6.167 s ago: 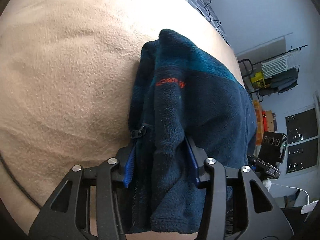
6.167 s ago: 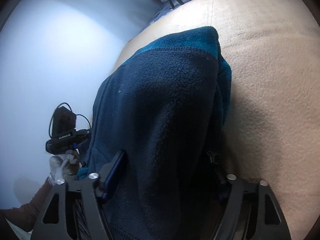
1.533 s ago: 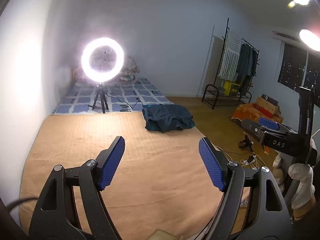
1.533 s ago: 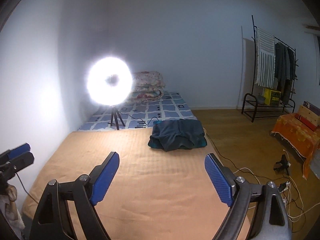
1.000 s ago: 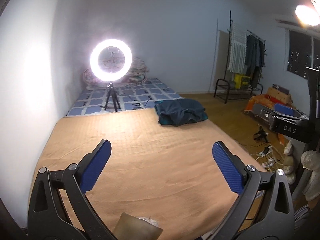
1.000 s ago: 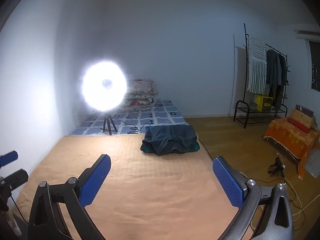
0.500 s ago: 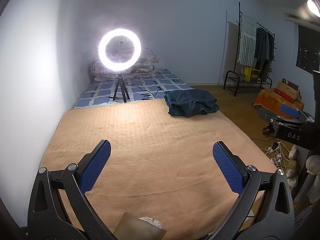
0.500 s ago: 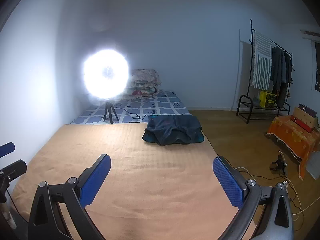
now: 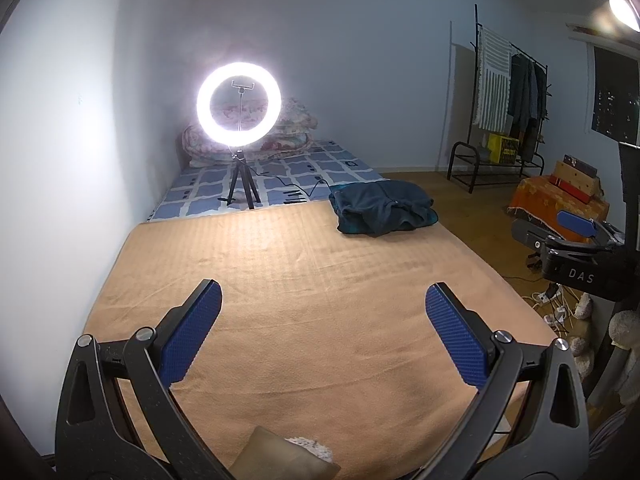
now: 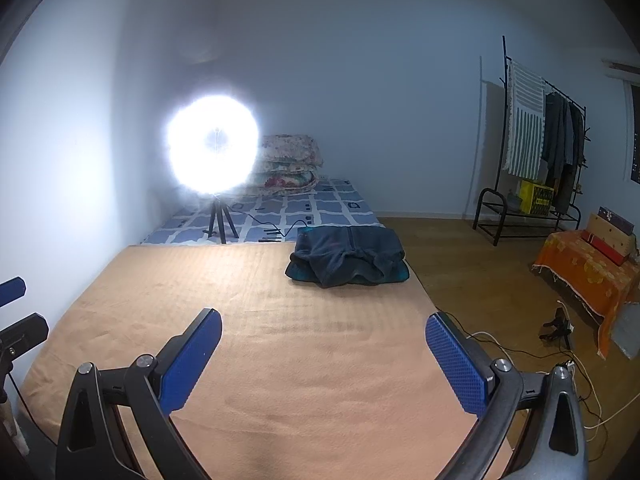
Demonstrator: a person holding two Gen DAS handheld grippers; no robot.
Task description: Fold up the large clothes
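Blanket [image 9: 304, 320] (tan) covers the near bed and fills the lower half of both views; bare except for one item at its far right corner.

Fleece [image 9: 382, 208]: dark navy with teal edge, in a compact bundle on the blanket, at about 1 o'clock from the left gripper [image 9: 322, 334] and 12 to 1 o'clock from the right gripper [image 10: 322, 354]. Well apart from both. Top layer looks rumpled, edges not square.

Ring light [image 9: 238, 106] on a tripod stands beyond the blanket's far edge at 11 o'clock, on the checked mattress [image 9: 300, 172]. Glare washes out its centre in the right view.

Left gripper: jaws spread wide, blue pads apart, nothing between them. Right gripper: same, wide and empty. Both hover above the near end of the blanket, touching nothing.

Step, judged: fold looks finished and the bundle set aside; hands are between garments. No second garment is visible on the blanket.

Next move, judged: either fetch another garment from outside the views, or reach to 1 o'clock and square up the loose top layer. Either needs a long reach.
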